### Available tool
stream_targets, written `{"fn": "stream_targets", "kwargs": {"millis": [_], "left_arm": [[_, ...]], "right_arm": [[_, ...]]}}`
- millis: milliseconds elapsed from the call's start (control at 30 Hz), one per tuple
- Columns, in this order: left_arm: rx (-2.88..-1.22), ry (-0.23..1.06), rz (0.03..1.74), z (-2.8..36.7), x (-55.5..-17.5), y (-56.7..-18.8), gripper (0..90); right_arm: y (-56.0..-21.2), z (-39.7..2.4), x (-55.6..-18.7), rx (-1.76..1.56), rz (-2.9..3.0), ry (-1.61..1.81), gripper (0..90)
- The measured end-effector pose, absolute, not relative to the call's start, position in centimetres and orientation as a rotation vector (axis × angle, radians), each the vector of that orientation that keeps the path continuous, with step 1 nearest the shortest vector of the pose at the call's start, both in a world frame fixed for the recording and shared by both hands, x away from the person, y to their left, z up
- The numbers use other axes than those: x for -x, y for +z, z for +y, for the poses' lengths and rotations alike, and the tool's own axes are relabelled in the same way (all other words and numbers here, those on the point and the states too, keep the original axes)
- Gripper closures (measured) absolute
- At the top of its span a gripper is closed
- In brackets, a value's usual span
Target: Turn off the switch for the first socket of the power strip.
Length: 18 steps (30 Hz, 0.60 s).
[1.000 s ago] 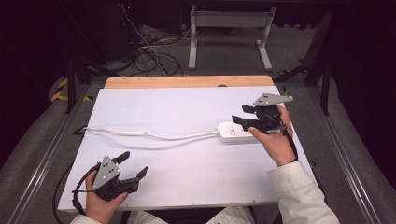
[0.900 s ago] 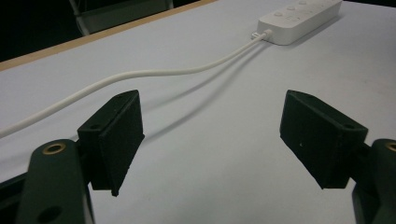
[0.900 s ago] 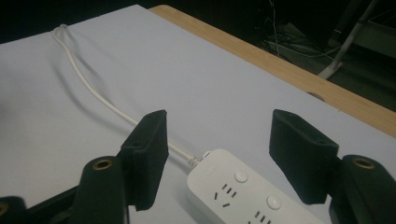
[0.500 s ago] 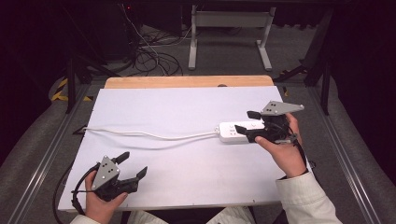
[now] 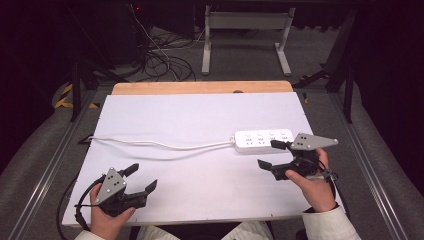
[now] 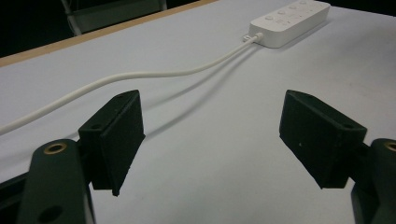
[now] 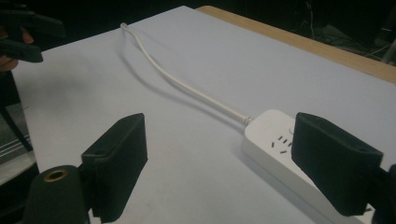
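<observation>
You seem to be at the approach step: your right claw (image 5: 274,159), wide open and empty, hovers just beside the power strip (image 5: 263,141) at the right of the white surface (image 5: 200,120), so next bring its jaws around the strip, while your left claw (image 5: 140,180), also open and empty, waits near the front edge, in a dark room with cables on the floor (image 5: 165,55).

Only the power strip (image 5: 264,141) and its cord (image 5: 165,145) interrupt the table (image 5: 200,110); the rest lies open
</observation>
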<state>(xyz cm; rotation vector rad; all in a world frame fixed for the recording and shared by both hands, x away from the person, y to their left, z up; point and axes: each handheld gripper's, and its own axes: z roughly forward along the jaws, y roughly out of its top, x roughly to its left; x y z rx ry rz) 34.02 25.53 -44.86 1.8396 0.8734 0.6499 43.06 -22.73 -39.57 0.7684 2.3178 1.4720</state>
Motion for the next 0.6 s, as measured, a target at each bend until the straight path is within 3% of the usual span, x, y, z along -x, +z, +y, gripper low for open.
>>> {"fn": "stream_targets", "kwargs": {"millis": [600], "left_arm": [[-1.848,0.644,0.848,26.0,-33.6,-44.9,20.7]], "right_arm": [[-46.5,-23.7,-41.6,-0.839,2.363,1.456,17.5]]}}
